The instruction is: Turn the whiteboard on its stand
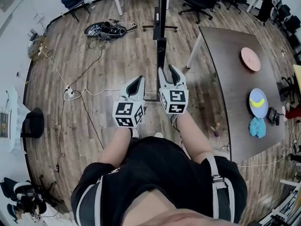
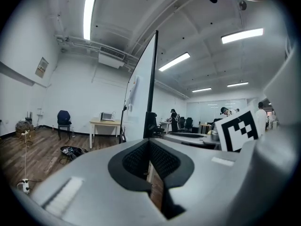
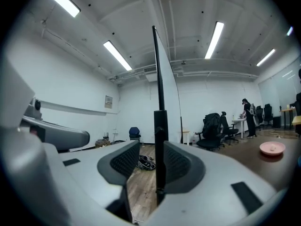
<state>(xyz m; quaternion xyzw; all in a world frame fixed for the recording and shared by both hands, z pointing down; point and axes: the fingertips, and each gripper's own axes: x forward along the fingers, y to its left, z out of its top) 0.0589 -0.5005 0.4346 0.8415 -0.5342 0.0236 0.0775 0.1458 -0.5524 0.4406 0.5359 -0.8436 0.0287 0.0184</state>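
Two pairs: left tongs (image 2: 149,143) seemingly pressed together before the whiteboard (image 2: 141,93), right tongs (image 3: 151,146) spread with its post (image 3: 160,126) between them.

Wood-grain floor (image 1: 117,65), matt black stand (image 1: 161,48)

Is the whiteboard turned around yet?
Doesn't look like it. Done: both grippers are at the edge of the whiteboard. In hand: the right gripper has open jaws around its black frame, not squeezing; the left gripper is shut beside it. Left: grip and swing the board round.

Nothing legible anywhere — the wall notice (image 2: 41,67) is too small to read.
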